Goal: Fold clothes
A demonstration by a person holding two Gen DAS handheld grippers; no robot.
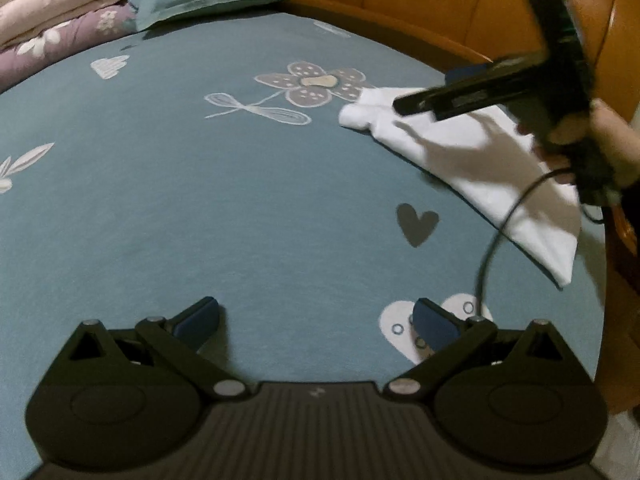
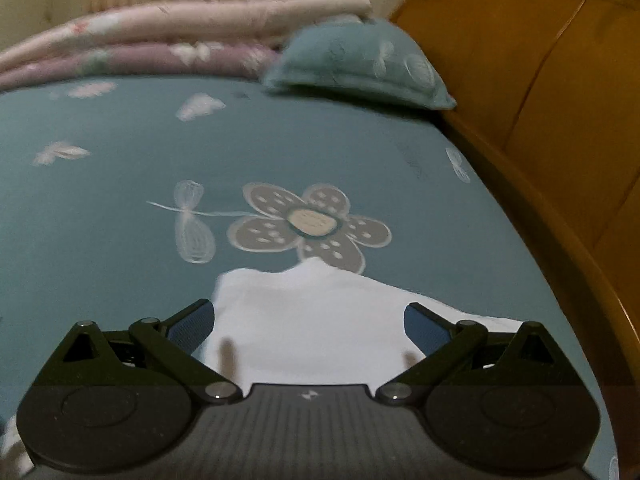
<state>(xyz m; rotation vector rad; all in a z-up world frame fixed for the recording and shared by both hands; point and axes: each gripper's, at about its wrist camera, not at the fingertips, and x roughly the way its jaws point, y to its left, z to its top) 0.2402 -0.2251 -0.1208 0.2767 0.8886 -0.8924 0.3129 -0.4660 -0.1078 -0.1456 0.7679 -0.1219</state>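
At the bottom of the left wrist view my left gripper (image 1: 318,320) is spread wide and empty, its blue pads over bare teal bedsheet (image 1: 240,208). At the bottom of the right wrist view my right gripper (image 2: 308,322) is likewise released, jaws wide apart and holding nothing, and the folded white garment (image 2: 308,320) fills the gap between its fingers from the lower centre up to mid frame.

In the left view that same white garment (image 1: 472,160) lies flat at the right of the frame, near the bed's edge, with my right hand (image 1: 600,140) and its gripper above it. A black cable (image 1: 496,240) loops down from the handle.

Just past the garment's far edge is a grey printed flower (image 2: 308,224). Farther up, a teal pillow (image 2: 360,60) rests against the wooden headboard (image 2: 540,80), and folded quilts (image 2: 160,40) are stacked across the upper left.
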